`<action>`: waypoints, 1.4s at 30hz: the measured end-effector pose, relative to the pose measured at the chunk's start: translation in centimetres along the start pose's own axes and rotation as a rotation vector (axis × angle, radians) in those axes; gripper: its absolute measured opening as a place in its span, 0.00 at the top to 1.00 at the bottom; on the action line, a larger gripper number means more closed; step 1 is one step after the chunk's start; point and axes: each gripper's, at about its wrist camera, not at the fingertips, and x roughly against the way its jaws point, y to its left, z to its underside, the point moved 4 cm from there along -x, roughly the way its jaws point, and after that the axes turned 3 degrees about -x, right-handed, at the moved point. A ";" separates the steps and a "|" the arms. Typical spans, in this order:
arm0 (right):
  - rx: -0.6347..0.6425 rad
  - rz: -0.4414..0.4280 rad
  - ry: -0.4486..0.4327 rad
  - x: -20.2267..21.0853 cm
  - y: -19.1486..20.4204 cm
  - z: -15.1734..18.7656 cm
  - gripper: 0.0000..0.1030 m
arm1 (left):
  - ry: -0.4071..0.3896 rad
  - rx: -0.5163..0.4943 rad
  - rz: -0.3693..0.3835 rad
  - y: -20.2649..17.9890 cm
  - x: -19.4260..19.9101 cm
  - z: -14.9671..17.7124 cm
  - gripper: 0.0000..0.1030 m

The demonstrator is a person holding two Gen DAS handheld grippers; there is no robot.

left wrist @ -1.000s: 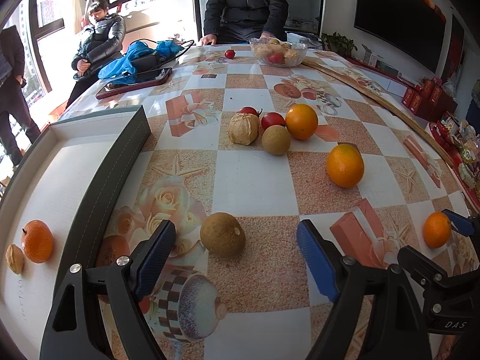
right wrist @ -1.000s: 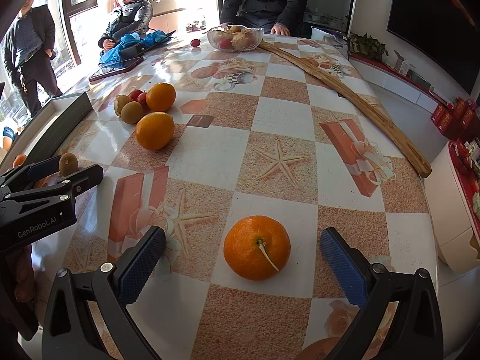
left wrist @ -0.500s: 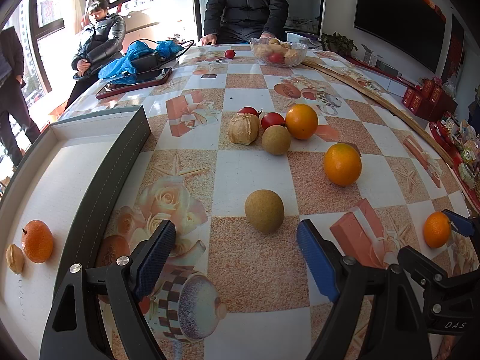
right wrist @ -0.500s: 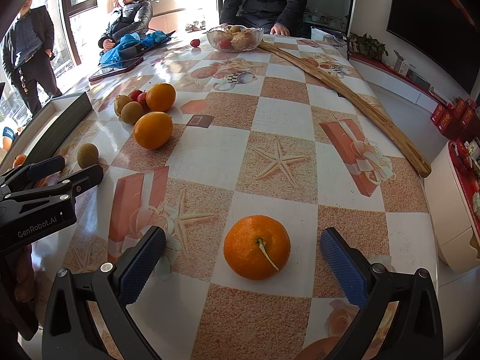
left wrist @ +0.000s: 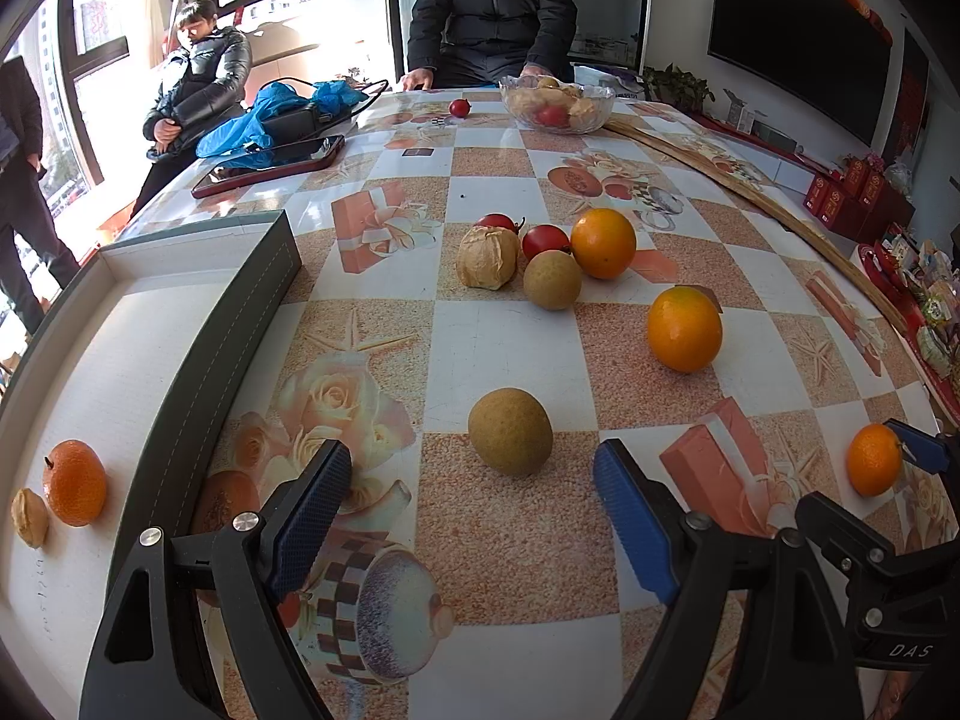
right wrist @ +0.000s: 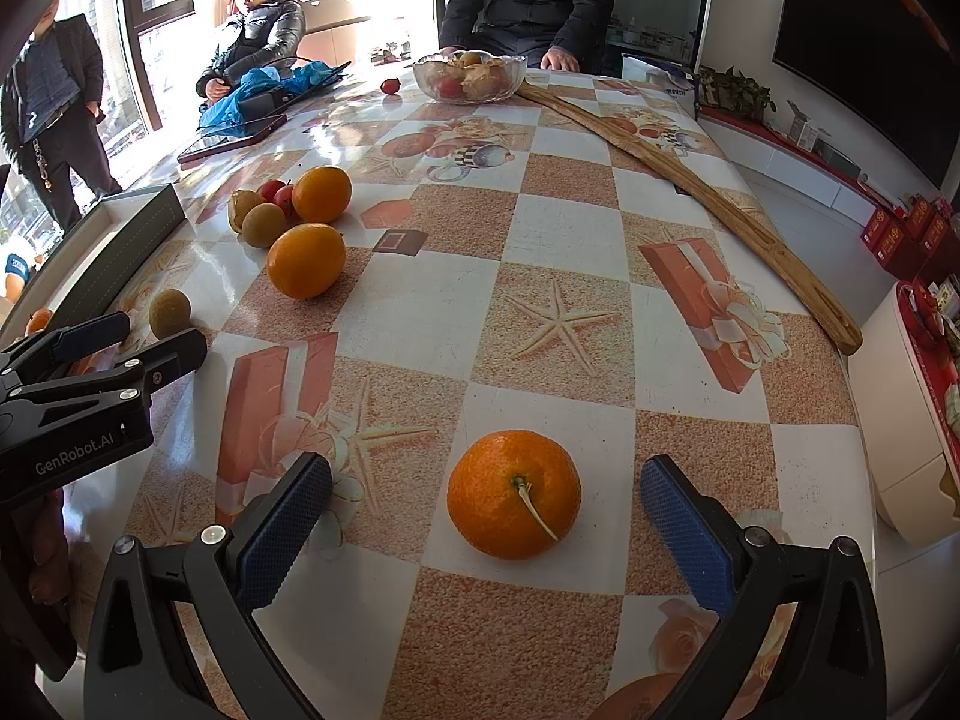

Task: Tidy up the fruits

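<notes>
At the worktop's left edge sits a shallow box (left wrist: 180, 324) with a dark outer wall and a pale floor; it holds a small stemmed tangerine (left wrist: 75, 483) and, touching its left side, a tan husked fruit (left wrist: 29, 519). Just right of the box wall the left claw (left wrist: 474, 489) hangs released, its blue pads wide apart, and a brown kiwi (left wrist: 510, 431) lies on the worktop (left wrist: 498, 330) just beyond them, nearer the right pad, its long axis running left to right. Past it toward the far edge cluster a papery husked fruit (left wrist: 487, 257), two red fruits (left wrist: 545, 240), a second kiwi (left wrist: 552, 279) and an orange (left wrist: 602, 243); another orange (left wrist: 684, 329) lies apart to their right. At the far edge a glass bowl (left wrist: 558, 105) holds red and tan fruit. Near the right edge the right claw (right wrist: 480, 525) is released too, a stemmed orange (right wrist: 514, 502) between its pads, touching neither, the stem pointing toward the camera and rightward.
</notes>
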 end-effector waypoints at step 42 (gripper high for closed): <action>-0.184 -0.188 0.061 2.7 -2.3 0.2 0.64 | 0.004 0.046 0.115 1.1 5.8 0.8 0.71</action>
